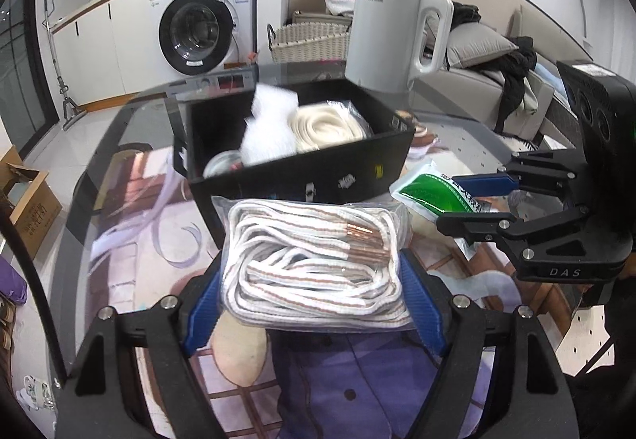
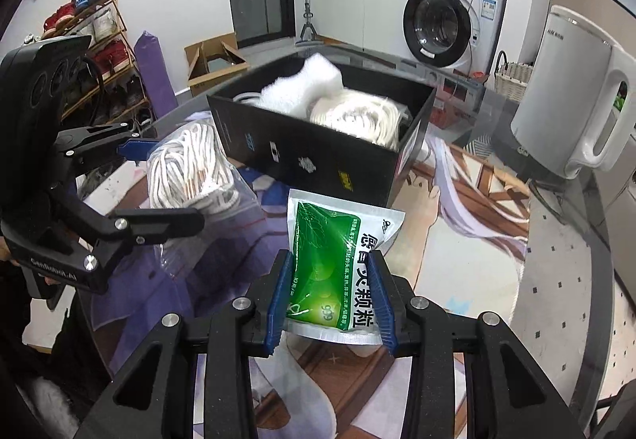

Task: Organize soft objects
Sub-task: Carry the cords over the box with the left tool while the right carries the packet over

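My left gripper [image 1: 314, 292] is shut on a clear bag of white striped cord [image 1: 314, 260], held just in front of the black box [image 1: 318, 176]; the bag also shows in the right wrist view [image 2: 187, 169]. My right gripper [image 2: 330, 300] is shut on a green and white pouch [image 2: 338, 260], held above the table near the box's front wall [image 2: 318, 157]; the pouch shows in the left wrist view [image 1: 433, 192]. In the box lie a white fluffy cloth [image 1: 270, 129] and a coil of cream rope [image 1: 326, 125].
A white electric kettle [image 1: 393, 33] stands behind the box on the right. The table carries a printed mat [image 2: 457, 240]. A washing machine [image 1: 198, 22], a wicker basket [image 1: 310, 41] and a sofa [image 1: 489, 81] stand behind. A cardboard box [image 1: 28, 200] sits on the floor at left.
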Tool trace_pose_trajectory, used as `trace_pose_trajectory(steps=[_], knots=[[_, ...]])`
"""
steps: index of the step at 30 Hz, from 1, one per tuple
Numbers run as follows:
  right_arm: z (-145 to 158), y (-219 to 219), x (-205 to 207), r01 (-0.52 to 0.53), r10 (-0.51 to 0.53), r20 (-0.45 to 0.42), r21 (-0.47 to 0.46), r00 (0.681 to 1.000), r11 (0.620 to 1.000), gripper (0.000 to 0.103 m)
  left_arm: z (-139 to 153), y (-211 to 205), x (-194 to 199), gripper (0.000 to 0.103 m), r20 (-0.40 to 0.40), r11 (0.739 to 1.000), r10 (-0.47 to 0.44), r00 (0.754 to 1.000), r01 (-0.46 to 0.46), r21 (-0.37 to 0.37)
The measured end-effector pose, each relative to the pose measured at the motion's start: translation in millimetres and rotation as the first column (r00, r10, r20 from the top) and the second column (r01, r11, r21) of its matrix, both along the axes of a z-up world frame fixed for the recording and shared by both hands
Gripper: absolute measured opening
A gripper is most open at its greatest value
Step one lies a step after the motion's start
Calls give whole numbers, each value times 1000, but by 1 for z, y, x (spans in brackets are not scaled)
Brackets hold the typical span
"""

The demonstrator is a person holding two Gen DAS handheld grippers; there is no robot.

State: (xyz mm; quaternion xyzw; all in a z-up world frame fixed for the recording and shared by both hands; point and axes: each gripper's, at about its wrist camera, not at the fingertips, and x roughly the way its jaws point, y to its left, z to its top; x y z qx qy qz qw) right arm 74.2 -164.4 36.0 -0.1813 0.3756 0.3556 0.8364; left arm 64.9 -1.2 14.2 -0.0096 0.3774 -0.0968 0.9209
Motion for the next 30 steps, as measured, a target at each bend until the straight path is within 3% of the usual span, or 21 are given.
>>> trace_pose_trajectory(steps=[15, 30], knots=[[39, 0, -1, 4, -9, 73, 73, 997, 997, 38, 39, 15, 10, 80, 98, 998, 54, 994, -53, -13], [68, 17, 16, 8, -27, 131, 137, 991, 991, 38, 52, 27, 34, 80, 157, 995, 95, 983, -93, -23]])
